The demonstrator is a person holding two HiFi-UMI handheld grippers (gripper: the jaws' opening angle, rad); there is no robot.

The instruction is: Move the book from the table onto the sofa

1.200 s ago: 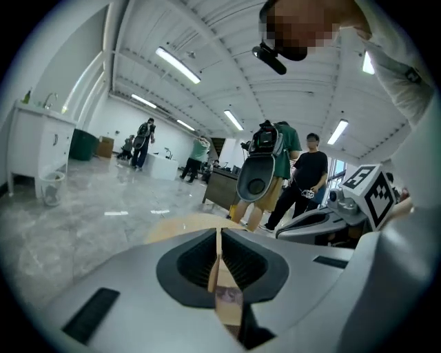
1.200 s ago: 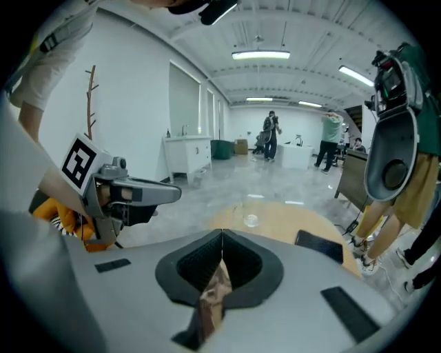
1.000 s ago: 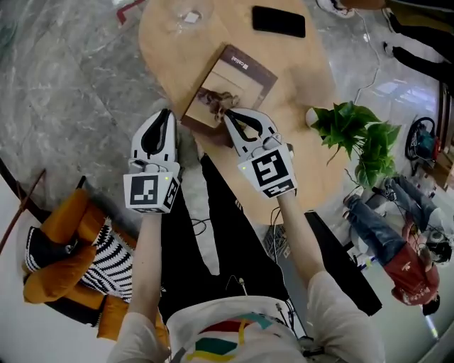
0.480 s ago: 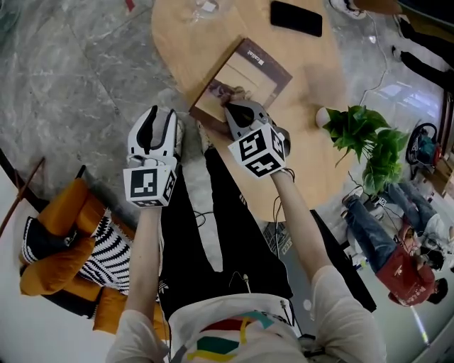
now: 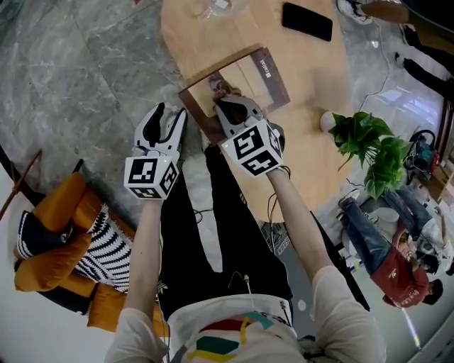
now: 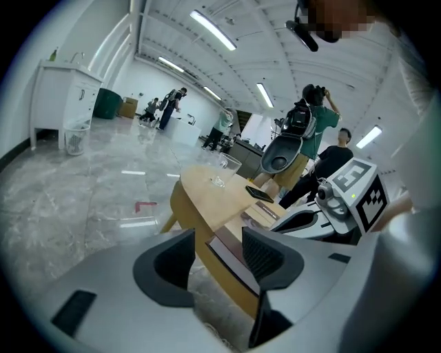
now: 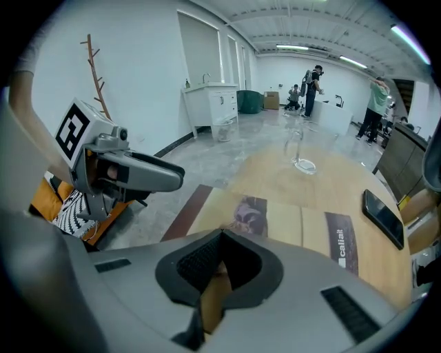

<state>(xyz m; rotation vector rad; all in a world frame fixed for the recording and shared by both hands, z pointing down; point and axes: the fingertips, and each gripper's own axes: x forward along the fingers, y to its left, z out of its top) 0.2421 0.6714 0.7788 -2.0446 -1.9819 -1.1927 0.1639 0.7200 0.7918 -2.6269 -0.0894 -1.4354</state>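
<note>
The book (image 5: 245,74), tan with dark brown bands, lies on the round wooden table (image 5: 206,35), one corner out over the near rim. My right gripper (image 5: 225,105) is shut on the book's near edge; in the right gripper view (image 7: 220,238) a tan strip shows between the pads and the cover (image 7: 289,220) stretches ahead. My left gripper (image 5: 171,112) hangs just left of that corner, off the table, its jaws opening. In the left gripper view (image 6: 219,248) the book's corner (image 6: 231,254) shows ahead in the gap, with no pad on it.
A black phone (image 5: 306,21) and a glass (image 5: 213,7) sit farther back on the table. A potted plant (image 5: 365,145) stands at its right side. An orange seat with a striped cushion (image 5: 57,248) is at lower left. People stand in the background.
The book has slid and turned toward the table's near rim along with the right gripper. The left gripper's jaws went from shut to apart. Both hands have sunk lower.
</note>
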